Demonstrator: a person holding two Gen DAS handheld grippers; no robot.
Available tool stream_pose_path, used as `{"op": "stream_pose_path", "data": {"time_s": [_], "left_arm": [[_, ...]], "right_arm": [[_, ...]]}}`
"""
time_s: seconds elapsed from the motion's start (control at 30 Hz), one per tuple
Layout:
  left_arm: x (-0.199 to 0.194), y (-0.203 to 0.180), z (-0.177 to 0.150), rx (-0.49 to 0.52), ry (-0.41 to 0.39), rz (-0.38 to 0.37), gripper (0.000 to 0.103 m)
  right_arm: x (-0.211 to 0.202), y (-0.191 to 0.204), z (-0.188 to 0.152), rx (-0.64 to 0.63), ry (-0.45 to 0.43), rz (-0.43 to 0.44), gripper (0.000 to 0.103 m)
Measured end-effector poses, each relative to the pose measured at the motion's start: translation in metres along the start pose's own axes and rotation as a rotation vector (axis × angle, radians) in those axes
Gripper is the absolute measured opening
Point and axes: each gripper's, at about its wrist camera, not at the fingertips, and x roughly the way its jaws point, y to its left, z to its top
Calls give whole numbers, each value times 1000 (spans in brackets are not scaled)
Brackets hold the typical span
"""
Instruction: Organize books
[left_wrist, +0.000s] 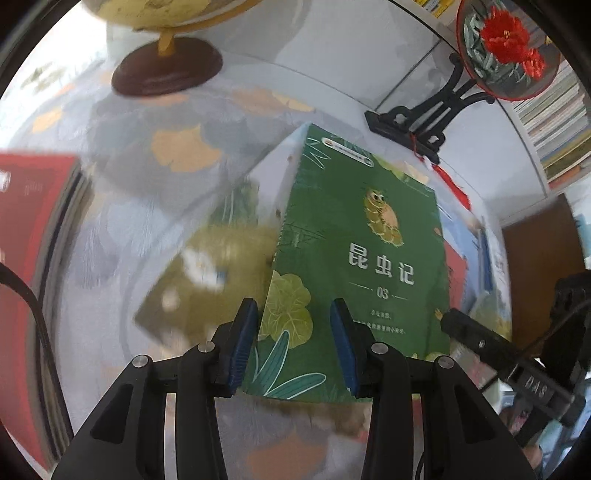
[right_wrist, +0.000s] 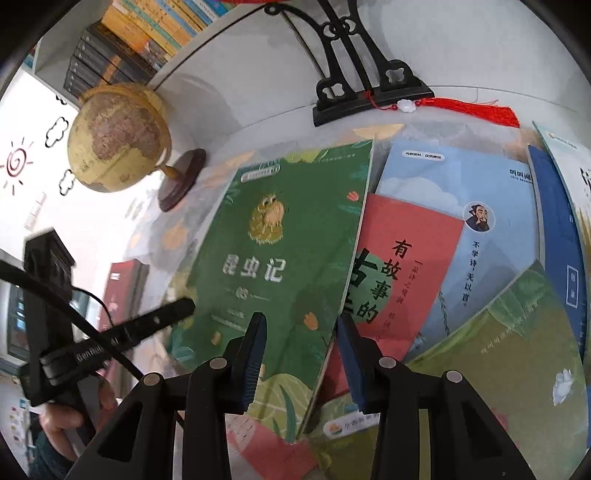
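- Blue-padded jaws of the left gripper (left_wrist: 293, 302) stand partly apart over the lower left corner of the green book (left_wrist: 362, 236). Its left edge runs just by one pad and the other pad lies over the cover. Whether either pad presses on it cannot be told.
- Jaws of the right gripper (right_wrist: 301, 317) are likewise partly apart and straddle the green book's right edge, one pad over the cover, the other past the edge. A firm grip cannot be made out there either.
- Beside the green book's left edge, part of a person's hand (right_wrist: 59, 417) shows, mostly cut off by the frame.
- The green book looks tilted up off the patterned tablecloth (left_wrist: 166, 147), so by my reading it is the one being sorted now and has no final place yet.
- Right of the green book, a red book (right_wrist: 406, 266), a light blue book (right_wrist: 461, 177), a dark blue book (right_wrist: 554, 229) and an olive book (right_wrist: 509, 343) overlap loosely. These look unsorted, so most of the work seems left.
- Left of the green book, a red-topped stack (left_wrist: 29, 221) may be a finished pile; it is blurred.
- Under the green book, something olive shows in the left view, too smeared to name.
- Beyond the green book stand a globe (right_wrist: 114, 136) and a black stand (right_wrist: 369, 96) with a red tassel (right_wrist: 476, 109).
- Farthest beyond it, shelved books (right_wrist: 147, 33) are cut off by the lens rim.
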Motion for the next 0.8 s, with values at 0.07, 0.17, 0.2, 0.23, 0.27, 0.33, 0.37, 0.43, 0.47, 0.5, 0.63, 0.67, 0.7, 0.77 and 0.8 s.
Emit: {"op": "stream_pose_path", "data": {"time_s": [0.07, 0.17, 0.2, 0.23, 0.27, 0.33, 0.37, 0.43, 0.47, 0.5, 0.63, 0.67, 0.7, 0.77, 0.8], "left_arm": [[-5, 3, -13, -13, 9, -20, 37], [-15, 3, -42, -14, 22, -38, 37], [-17, 3, -51, -11, 32, -43, 37], [-19, 2, -61, -9, 43, -52, 37], [-20, 0, -69, -5, 53, -62, 37], [-22, -3, -88, 10, 75, -84, 37], [-23, -4, -96, 19, 83, -93, 37], [-24, -4, -112, 22, 98, -110, 37], [-25, -3, -118, 14, 99, -104, 37], [-26, -1, -121, 4, 89, -90, 37], [-30, 6, -127, -40, 57, -64, 37], [-28, 6, -125, -41, 56, -61, 37], [-27, 5, -125, -34, 54, -54, 37], [-24, 3, -124, -23, 52, -45, 37], [-22, 3, -124, -20, 48, -43, 37]], "right_arm": [[-6, 3, -2, -5, 6, 15, 39], [-18, 14, -17, -42, 21, 3, 40], [-21, 15, -24, -49, 27, -2, 40], [-24, 16, -31, -53, 35, -11, 40], [-29, 15, -42, -59, 45, -25, 40], [-35, 10, -58, -61, 60, -46, 41], [-37, 6, -69, -59, 78, -59, 41], [-39, -3, -84, -47, 109, -67, 40], [-41, -9, -95, -32, 126, -57, 40], [-43, -13, -102, -25, 132, -54, 40], [-51, -16, -118, -58, 114, -80, 40], [-52, -15, -121, -69, 109, -88, 40], [-52, -13, -122, -78, 108, -92, 40], [-51, -9, -125, -100, 110, -99, 40], [-51, -7, -126, -107, 110, -103, 40]]}}
